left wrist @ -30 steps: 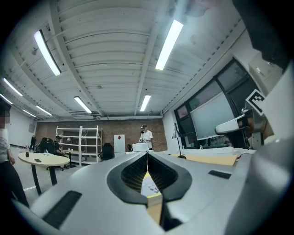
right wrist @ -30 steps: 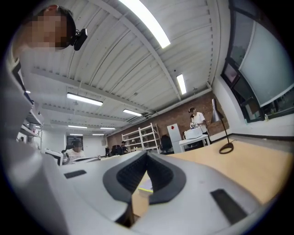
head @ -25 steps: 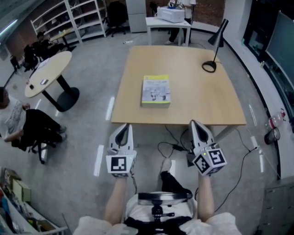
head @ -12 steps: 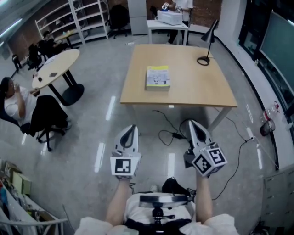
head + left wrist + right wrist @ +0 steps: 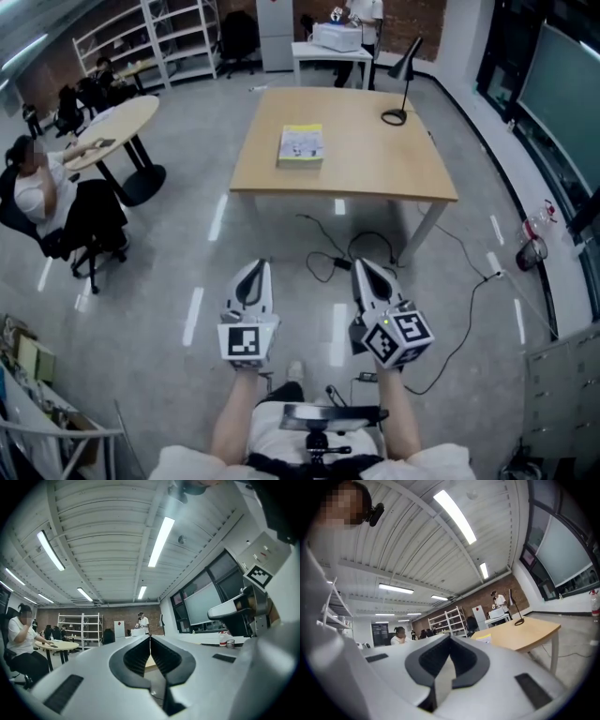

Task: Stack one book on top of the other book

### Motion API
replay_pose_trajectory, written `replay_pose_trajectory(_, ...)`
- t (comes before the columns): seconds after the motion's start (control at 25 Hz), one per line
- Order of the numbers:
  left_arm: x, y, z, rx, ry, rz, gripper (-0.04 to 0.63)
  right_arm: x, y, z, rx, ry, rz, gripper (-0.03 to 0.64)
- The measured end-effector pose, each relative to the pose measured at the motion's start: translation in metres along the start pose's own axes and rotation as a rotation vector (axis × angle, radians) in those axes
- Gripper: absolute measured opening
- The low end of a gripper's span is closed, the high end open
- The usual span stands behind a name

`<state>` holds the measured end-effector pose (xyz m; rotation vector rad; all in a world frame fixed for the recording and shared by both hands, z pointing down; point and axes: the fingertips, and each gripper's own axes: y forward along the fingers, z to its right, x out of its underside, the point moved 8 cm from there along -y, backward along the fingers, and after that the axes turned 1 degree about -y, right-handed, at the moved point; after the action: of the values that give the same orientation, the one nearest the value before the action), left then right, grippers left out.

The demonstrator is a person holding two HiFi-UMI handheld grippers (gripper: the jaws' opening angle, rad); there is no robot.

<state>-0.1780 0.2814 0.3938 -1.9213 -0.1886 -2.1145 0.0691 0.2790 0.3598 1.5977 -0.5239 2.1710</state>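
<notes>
A stack of books with a yellow-edged pale cover (image 5: 301,146) lies on the square wooden table (image 5: 375,169), far ahead of both grippers; its near edge also shows as a yellow-white book (image 5: 484,639) in the right gripper view. My left gripper (image 5: 253,273) is shut and holds nothing, over the grey floor well short of the table. My right gripper (image 5: 367,274) is beside it, also shut and with nothing in it. In the left gripper view the left gripper (image 5: 150,639) shows its jaws pressed together; the right gripper (image 5: 449,638) shows the same in its own view.
A black desk lamp (image 5: 401,86) stands at the table's far right. Cables (image 5: 339,253) trail on the floor under and in front of the table. A round table (image 5: 108,131) with seated people (image 5: 42,202) is at the left; shelving (image 5: 164,37) and a white desk (image 5: 333,47) stand behind.
Both grippers and the person have backed away from the table: the table and books sit farther and smaller now. The jaws stayed shut throughout.
</notes>
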Motion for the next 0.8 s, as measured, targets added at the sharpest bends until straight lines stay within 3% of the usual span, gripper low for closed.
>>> replay_pose_trajectory(0.28,-0.009,-0.044,0.045,-0.009,-0.004,-0.008,0.009,0.005,-0.061,-0.002,-0.018,-0.130,-0.057,0.000)
replay_pose_trajectory(0.8,-0.001,-0.077,0.029,-0.035,-0.013,-0.029,0.009,0.017,-0.076,-0.026,-0.008,-0.150,-0.075,0.000)
